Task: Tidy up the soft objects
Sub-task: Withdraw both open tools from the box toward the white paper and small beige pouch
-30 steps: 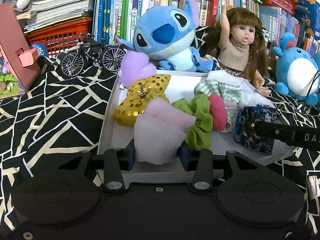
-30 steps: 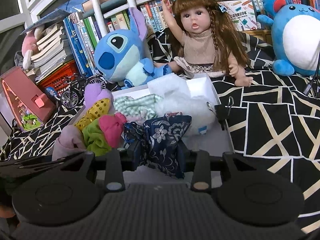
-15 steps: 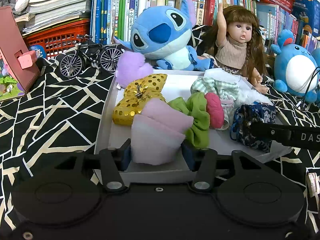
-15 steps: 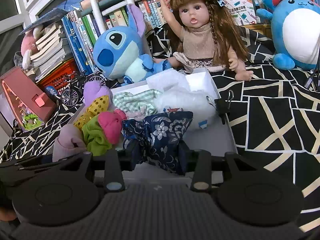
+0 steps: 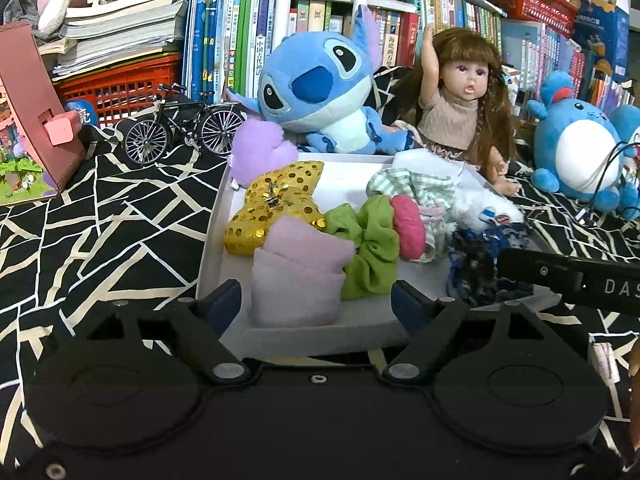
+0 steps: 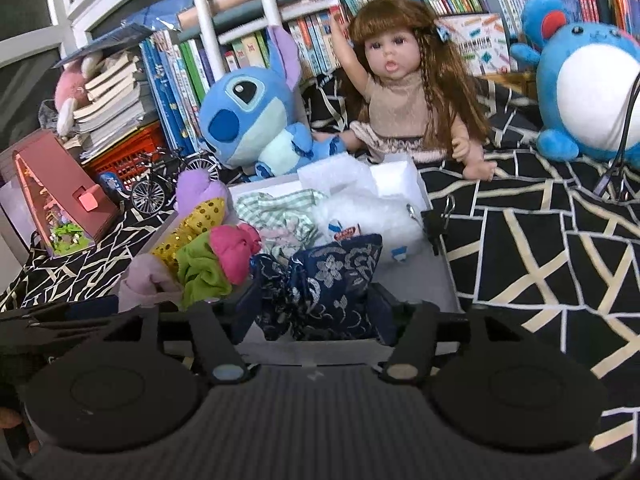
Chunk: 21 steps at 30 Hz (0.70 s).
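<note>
The left gripper has just been opening; its jaws stand clear of the folded pink cloth, low centre in the white tray. The right gripper has also been opening around the navy floral pouch, seemingly released.

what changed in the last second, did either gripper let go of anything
Both let go. The left gripper has just been opening off the pink folded cloth; the right gripper has been opening off the navy floral pouch. Both items lie between the fingers in the white tray. Everything else stayed put.

Black patterned cloth: white tray, toys.
</note>
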### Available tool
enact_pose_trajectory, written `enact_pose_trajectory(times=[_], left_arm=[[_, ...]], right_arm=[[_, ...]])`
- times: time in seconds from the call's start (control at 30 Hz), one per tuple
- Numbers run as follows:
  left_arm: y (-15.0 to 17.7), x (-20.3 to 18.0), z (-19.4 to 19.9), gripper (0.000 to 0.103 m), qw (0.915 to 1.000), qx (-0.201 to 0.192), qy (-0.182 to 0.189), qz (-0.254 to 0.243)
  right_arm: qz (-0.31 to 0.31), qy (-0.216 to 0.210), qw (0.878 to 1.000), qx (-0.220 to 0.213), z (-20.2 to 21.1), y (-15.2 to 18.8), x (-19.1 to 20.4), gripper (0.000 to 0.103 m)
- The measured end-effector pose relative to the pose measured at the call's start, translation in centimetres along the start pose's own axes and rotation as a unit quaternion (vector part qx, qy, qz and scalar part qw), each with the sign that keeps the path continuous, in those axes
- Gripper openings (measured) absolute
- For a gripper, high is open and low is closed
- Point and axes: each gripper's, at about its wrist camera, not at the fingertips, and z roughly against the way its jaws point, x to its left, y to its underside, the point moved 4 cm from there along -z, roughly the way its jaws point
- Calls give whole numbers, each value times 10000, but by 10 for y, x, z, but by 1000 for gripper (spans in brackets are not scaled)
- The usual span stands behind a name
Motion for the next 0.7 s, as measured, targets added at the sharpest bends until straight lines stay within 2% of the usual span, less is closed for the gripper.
enact_pose_trajectory(times=[0.3,0.7], left_arm=[[9,-10,27,85,9996,-169,171,-128],[30,-17,50,87,9991,-156,377,-122]], right_arm=[[265,-22,9992,-282,30,2,4,84],[345,8,9982,-497,64,20,-4,89]])
